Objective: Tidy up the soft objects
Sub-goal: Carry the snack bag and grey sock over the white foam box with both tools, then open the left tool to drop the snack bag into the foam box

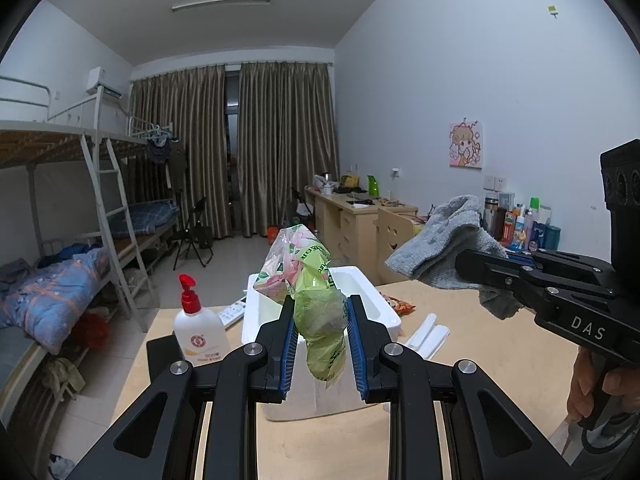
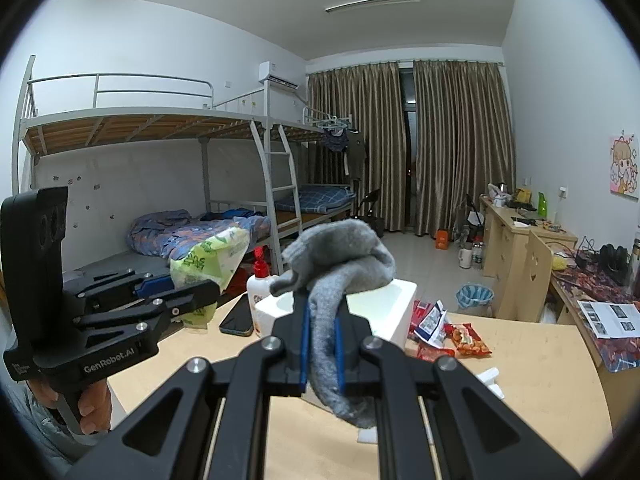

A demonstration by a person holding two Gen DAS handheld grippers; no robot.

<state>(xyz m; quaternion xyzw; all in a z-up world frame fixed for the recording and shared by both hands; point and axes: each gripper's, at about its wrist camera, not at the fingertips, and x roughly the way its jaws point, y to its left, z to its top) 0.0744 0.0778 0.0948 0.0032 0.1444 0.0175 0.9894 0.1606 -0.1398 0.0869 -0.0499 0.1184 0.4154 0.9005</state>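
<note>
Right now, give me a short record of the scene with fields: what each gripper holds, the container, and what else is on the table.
left gripper: shut on green plastic pack
right gripper: shut on grey sock
container: white foam box, open, on wooden table
beside box: lotion bottle, phone, snack packets

I see matt black plastic on my left gripper (image 1: 320,344), with ribbed blue pads (image 1: 286,354) pinching a glossy, crinkled plastic pack (image 1: 316,280). At 2 o'clock a nubby grey cloth (image 1: 444,246) looks soft. The foam box (image 1: 376,312) is matt white, the table (image 1: 500,364) smooth pale wood.
</note>
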